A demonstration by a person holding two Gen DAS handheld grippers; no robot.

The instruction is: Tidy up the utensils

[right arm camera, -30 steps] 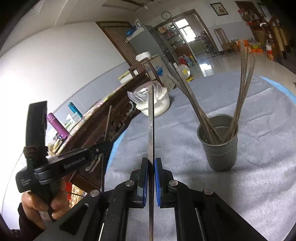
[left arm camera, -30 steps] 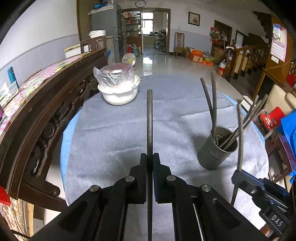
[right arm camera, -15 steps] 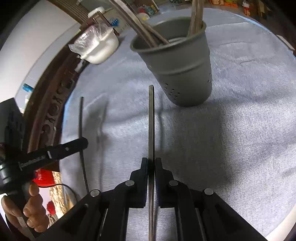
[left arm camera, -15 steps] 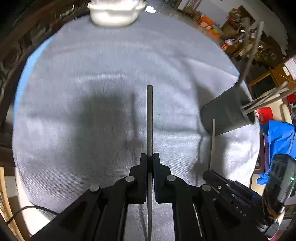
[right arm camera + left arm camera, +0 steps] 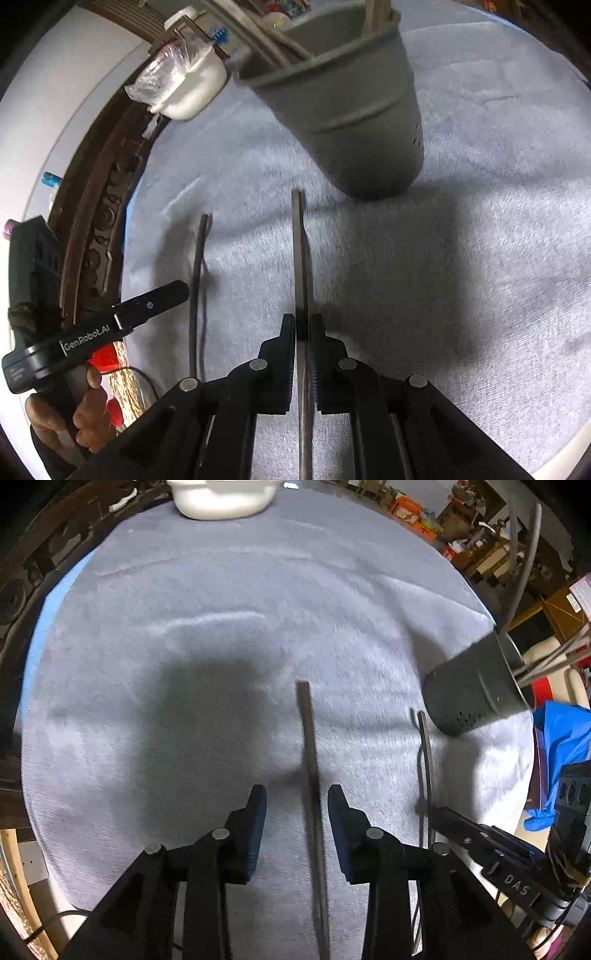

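My left gripper [image 5: 297, 799] is open just above the grey cloth; a dark chopstick [image 5: 312, 786] lies between its fingers, loose on the cloth. My right gripper [image 5: 303, 328] is shut on a second chopstick [image 5: 300, 254], held low over the cloth and pointing toward the grey utensil cup [image 5: 354, 110]. The cup holds several chopsticks; it shows at the right in the left wrist view [image 5: 476, 694]. The right gripper [image 5: 432, 810] and its chopstick [image 5: 424, 753] also show there. The left gripper [image 5: 188, 291] and the released chopstick [image 5: 197, 280] show at the left in the right wrist view.
A white bowl covered with plastic film [image 5: 221, 498] stands at the table's far edge, also in the right wrist view [image 5: 184, 88]. A carved wooden bench back [image 5: 99, 229] runs along the left. Blue cloth [image 5: 561, 746] hangs at the right beyond the round table's edge [image 5: 37, 635].
My left gripper has opened and let its chopstick down onto the cloth. Both grippers tilted down toward the table; my right one moved closer to the cup, still gripping its chopstick.
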